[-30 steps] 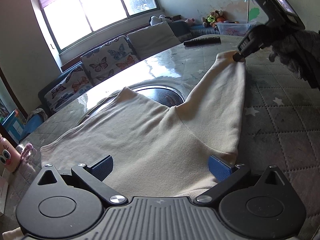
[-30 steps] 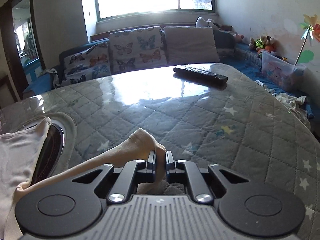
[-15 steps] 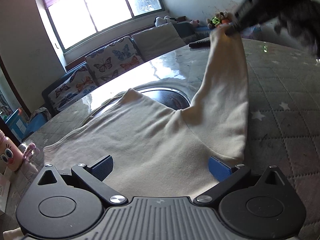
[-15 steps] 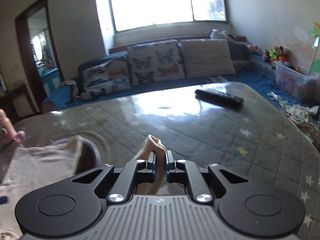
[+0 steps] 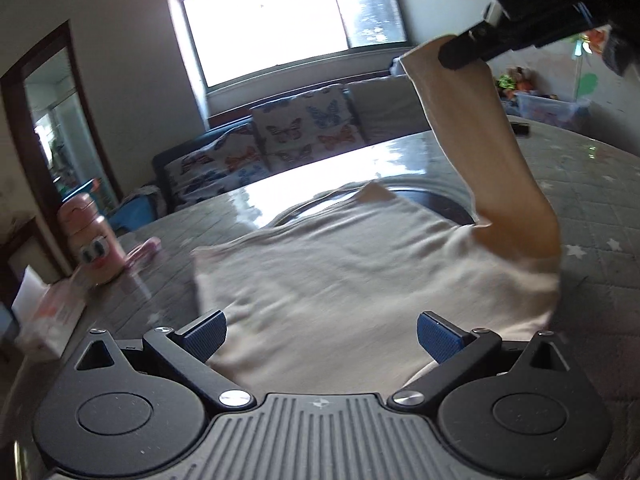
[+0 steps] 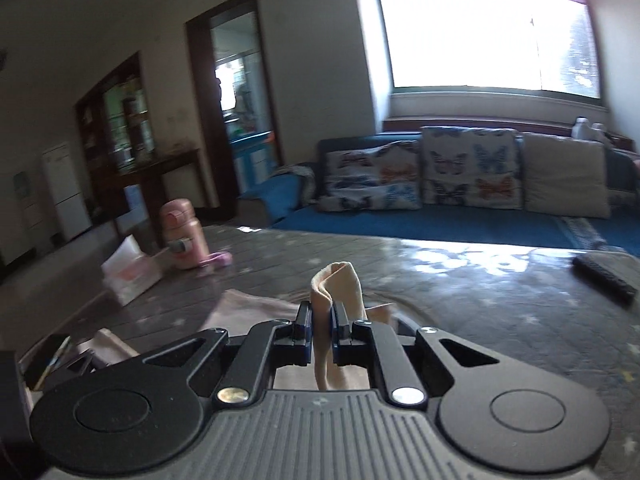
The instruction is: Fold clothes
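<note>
One cream shirt (image 5: 352,280) on the worktop (image 5: 592,184), two grippers. The right gripper (image 6: 321,334) is clamped tight on the sleeve (image 5: 492,152), holding it up in the air above the shirt body. The left gripper (image 5: 321,334) is spread wide, holding nothing, with the shirt lying flat just ahead between its fingers. Also one pink bottle (image 6: 185,234) and one remote (image 6: 604,276).

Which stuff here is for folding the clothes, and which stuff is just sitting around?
For the folding:
cream top
its sleeve
right gripper, pinching the sleeve
left gripper, open

Just sitting around:
pink bottle
remote control
butterfly cushions
</note>
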`<state>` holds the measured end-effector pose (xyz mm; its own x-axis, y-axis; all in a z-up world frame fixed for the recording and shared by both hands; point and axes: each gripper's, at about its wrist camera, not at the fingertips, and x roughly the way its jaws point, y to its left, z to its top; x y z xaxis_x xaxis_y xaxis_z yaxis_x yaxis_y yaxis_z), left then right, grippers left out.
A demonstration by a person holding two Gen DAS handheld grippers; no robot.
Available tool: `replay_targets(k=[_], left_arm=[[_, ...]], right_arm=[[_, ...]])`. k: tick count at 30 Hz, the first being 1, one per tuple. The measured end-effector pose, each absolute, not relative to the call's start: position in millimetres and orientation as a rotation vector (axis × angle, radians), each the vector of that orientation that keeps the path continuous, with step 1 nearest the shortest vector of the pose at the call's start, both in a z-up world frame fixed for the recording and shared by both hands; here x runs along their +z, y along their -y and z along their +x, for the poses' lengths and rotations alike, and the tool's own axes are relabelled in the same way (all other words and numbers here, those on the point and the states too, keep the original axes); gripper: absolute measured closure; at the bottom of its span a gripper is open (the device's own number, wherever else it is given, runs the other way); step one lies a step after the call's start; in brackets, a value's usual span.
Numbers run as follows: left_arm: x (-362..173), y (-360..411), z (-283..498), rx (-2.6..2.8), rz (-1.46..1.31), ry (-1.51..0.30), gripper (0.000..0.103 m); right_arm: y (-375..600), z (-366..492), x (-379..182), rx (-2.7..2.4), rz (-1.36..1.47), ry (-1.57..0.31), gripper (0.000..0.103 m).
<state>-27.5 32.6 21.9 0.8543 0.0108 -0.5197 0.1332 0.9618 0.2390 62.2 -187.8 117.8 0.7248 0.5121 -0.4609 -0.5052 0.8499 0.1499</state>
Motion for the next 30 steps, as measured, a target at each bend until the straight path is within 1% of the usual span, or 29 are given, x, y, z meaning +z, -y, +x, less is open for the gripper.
replay_targets(k=[5, 8, 9, 10, 11, 13, 15, 17, 18, 20, 22, 24, 25, 26, 27, 28, 30], left_arm=[[19.9, -63.9, -42.4, 0.015, 0.23, -0.555, 0.0], [19.1, -74.2, -47.1, 0.042, 0.214, -0.562, 0.0], [18.8, -76.9, -48.3, 0.049, 0.209, -0.565, 0.001], [18.4, -77.6, -48.6, 0.05, 0.208, -0.567, 0.001], [18.1, -78.3, -49.0, 0.05, 0.207, -0.57, 0.001], [17.4, -77.1, -48.0, 0.043, 0.202, -0.574, 0.006], [16.8, -74.4, -45.9, 0.029, 0.196, -0.577, 0.008], [16.9, -68.6, -43.1, 0.0, 0.197, -0.578, 0.009], [16.8, -65.6, -41.6, -0.015, 0.197, -0.578, 0.011], [14.4, -60.1, -35.6, -0.037, 0.192, -0.59, 0.015], [11.0, -55.5, -28.6, -0.052, 0.184, -0.61, 0.026], [6.3, -53.9, -23.1, -0.073, 0.175, -0.633, 0.034], [4.1, -53.0, -21.0, -0.083, 0.171, -0.646, 0.041], [1.8, -52.3, -19.0, -0.093, 0.166, -0.659, 0.045], [-0.3, -52.3, -17.2, -0.098, 0.158, -0.673, 0.052], [-2.5, -52.3, -15.4, -0.103, 0.15, -0.687, 0.06], [-4.7, -53.0, -13.1, -0.117, 0.129, -0.703, 0.067]], right_arm=[[133.9, 56.4, 97.6, 0.677, -0.048, -0.583, 0.095], [114.5, 54.9, 84.6, 0.731, -0.069, -0.629, 0.092], [110.9, 54.8, 82.3, 0.745, -0.073, -0.638, 0.087], [107.6, 54.0, 80.1, 0.764, -0.074, -0.647, 0.085], [106.9, 49.6, 78.2, 0.777, -0.079, -0.647, 0.084], [110.3, 44.9, 77.9, 0.783, -0.089, -0.641, 0.083], [119.8, 41.6, 77.7, 0.775, -0.104, -0.638, 0.074], [128.9, 40.7, 76.1, 0.744, -0.137, -0.634, 0.069], [134.6, 40.4, 73.9, 0.723, -0.151, -0.636, 0.068], [146.6, 42.3, 67.7, 0.688, -0.168, -0.661, 0.067], [160.9, 45.6, 56.5, 0.643, -0.19, -0.696, 0.064], [172.7, 45.4, 46.4, 0.614, -0.207, -0.721, 0.063], [180.3, 44.2, 40.7, 0.602, -0.218, -0.733, 0.062], [185.9, 42.9, 36.6, 0.592, -0.225, -0.741, 0.059], [189.8, 41.5, 33.9, 0.584, -0.23, -0.746, 0.056], [195.1, 39.8, 30.0, 0.577, -0.233, -0.753, 0.055], [206.5, 36.2, 21.1, 0.566, -0.233, -0.771, 0.053]])
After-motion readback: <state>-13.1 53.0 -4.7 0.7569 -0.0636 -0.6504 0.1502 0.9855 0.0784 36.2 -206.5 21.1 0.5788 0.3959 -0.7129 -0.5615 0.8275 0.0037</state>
